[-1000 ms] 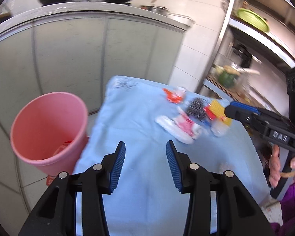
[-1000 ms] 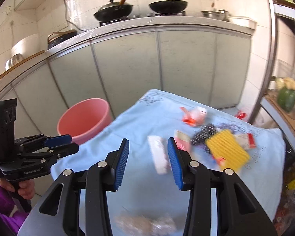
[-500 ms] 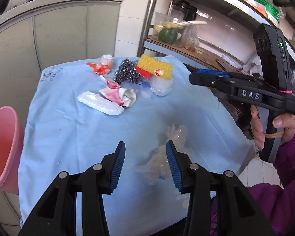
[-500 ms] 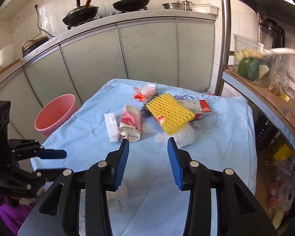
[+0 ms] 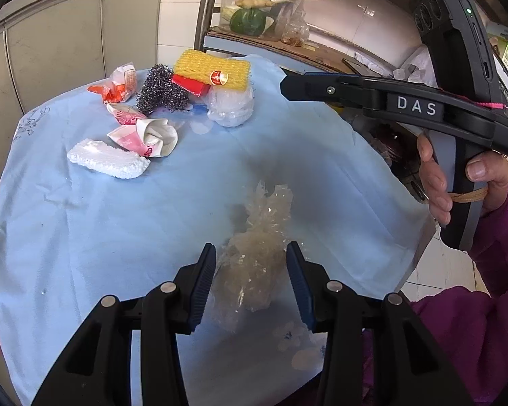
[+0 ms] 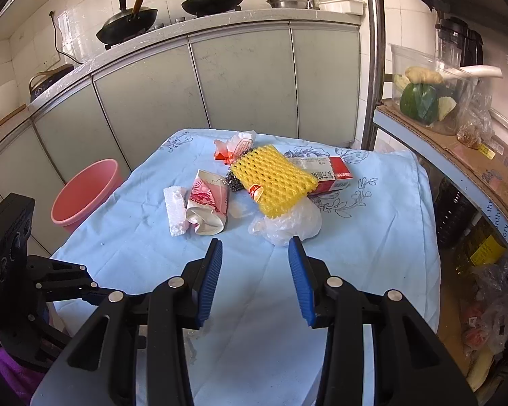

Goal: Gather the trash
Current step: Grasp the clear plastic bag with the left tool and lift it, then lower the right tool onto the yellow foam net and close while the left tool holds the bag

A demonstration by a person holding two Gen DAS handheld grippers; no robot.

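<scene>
A crumpled clear plastic wrapper (image 5: 257,253) lies on the blue tablecloth (image 5: 118,230), between the open fingers of my left gripper (image 5: 250,253). Farther back lies a trash pile: white foam piece (image 5: 108,159), crushed paper cup (image 5: 149,135), steel scourer (image 5: 161,89), yellow foam net (image 5: 213,71), clear bag (image 5: 232,106), red-and-white wrapper (image 5: 118,83). My right gripper (image 6: 255,247) is open and empty, just short of the clear bag (image 6: 288,223) and yellow net (image 6: 274,179). The pink bucket (image 6: 84,193) stands left of the table.
A red-and-white carton (image 6: 325,172) lies behind the yellow net. Grey kitchen cabinets (image 6: 240,81) stand behind the table. A metal shelf with jars and vegetables (image 6: 440,108) is to the right. The right gripper's body (image 5: 406,108) hangs over the table's right side.
My left gripper swung away from the pink bucket to the near table edge and moved in around the clear wrapper. My right gripper shifted right and closer to the trash pile.
</scene>
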